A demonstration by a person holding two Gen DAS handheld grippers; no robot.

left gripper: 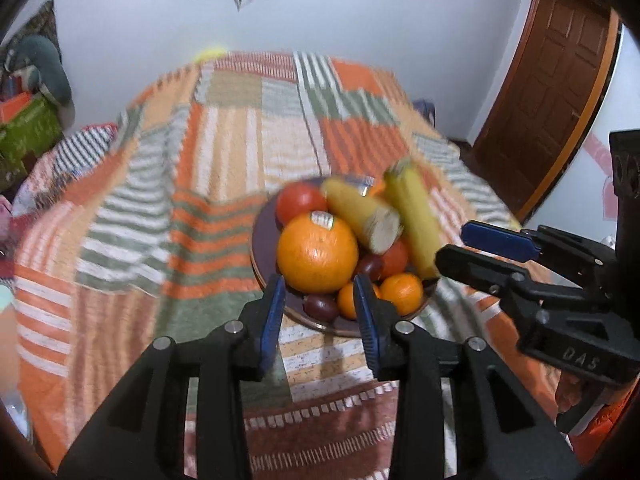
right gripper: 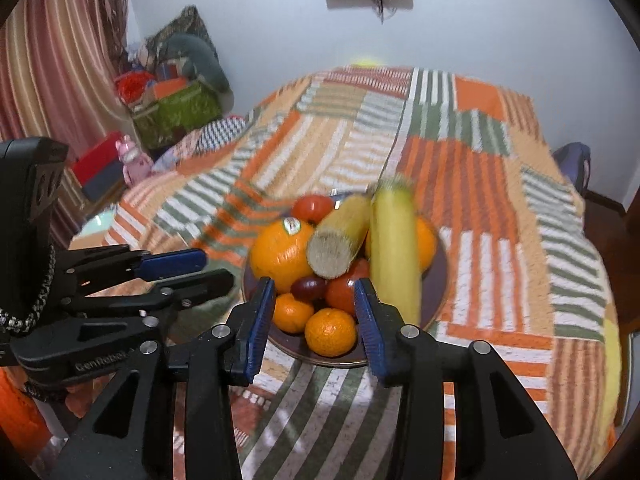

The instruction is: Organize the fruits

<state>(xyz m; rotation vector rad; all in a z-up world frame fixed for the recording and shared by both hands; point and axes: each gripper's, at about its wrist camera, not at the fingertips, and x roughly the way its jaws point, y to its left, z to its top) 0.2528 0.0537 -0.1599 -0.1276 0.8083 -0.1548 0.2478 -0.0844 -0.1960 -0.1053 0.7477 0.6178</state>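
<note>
Just beyond both grippers (each empty, parted) sits the fruit plate.

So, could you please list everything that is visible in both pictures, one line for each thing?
plate: one, dark brown, on the blanket
large orange: one, stickered, plate's left side
corn cobs: two, yellow, on top of the pile
tomatoes: two, red, one far side, one middle
mandarins: two, orange, near rim
dark plums: two, dark red, among the fruit
blanket: one, striped orange, green, white, covering the bed
door: one, brown, right
left tongs: black with blue pads, open, empty
right tongs: same, open, empty
</note>
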